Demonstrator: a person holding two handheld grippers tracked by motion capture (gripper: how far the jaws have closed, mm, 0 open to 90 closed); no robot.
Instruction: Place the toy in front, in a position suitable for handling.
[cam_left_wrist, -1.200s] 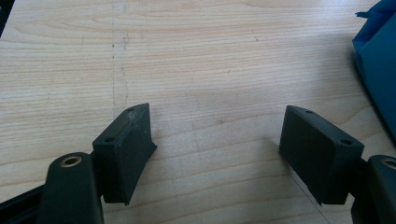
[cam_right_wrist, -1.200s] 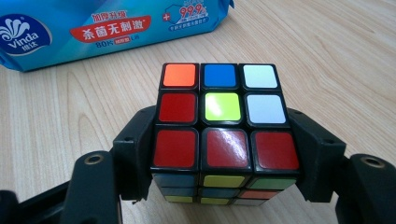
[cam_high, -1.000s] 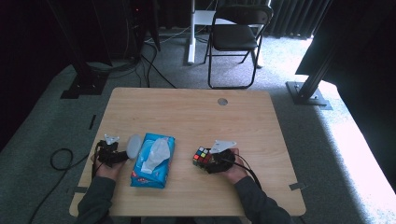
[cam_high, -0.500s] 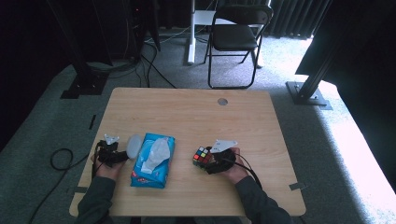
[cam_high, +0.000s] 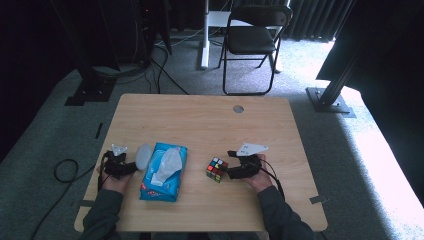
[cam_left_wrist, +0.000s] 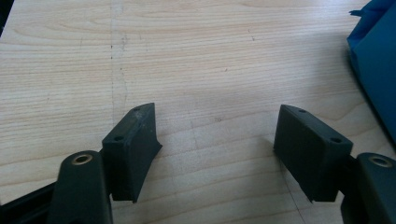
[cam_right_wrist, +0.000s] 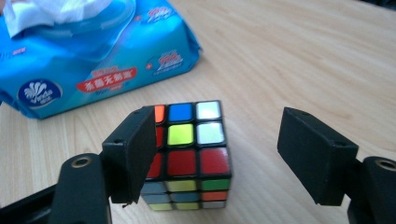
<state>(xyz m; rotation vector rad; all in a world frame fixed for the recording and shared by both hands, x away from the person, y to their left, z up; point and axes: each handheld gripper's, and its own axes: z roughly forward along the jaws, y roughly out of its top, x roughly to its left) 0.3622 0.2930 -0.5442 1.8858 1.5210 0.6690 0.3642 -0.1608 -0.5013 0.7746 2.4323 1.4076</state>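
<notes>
Up close, the right gripper (cam_right_wrist: 212, 154) stands wide open, holding nothing, its jaws flanking a scrambled puzzle cube (cam_right_wrist: 189, 154) that rests on the wooden table (cam_right_wrist: 299, 56); one jaw hides the cube's left edge. Beyond lies a blue wipes pack (cam_right_wrist: 98, 60), its red label in Chinese characters too blurred to read. Farther left, the left gripper (cam_left_wrist: 217, 154) gapes open over bare wood.

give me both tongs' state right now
left tongs: open, holding nothing, bare table between the jaws
right tongs: open, around the puzzle cube, not clamped
</notes>
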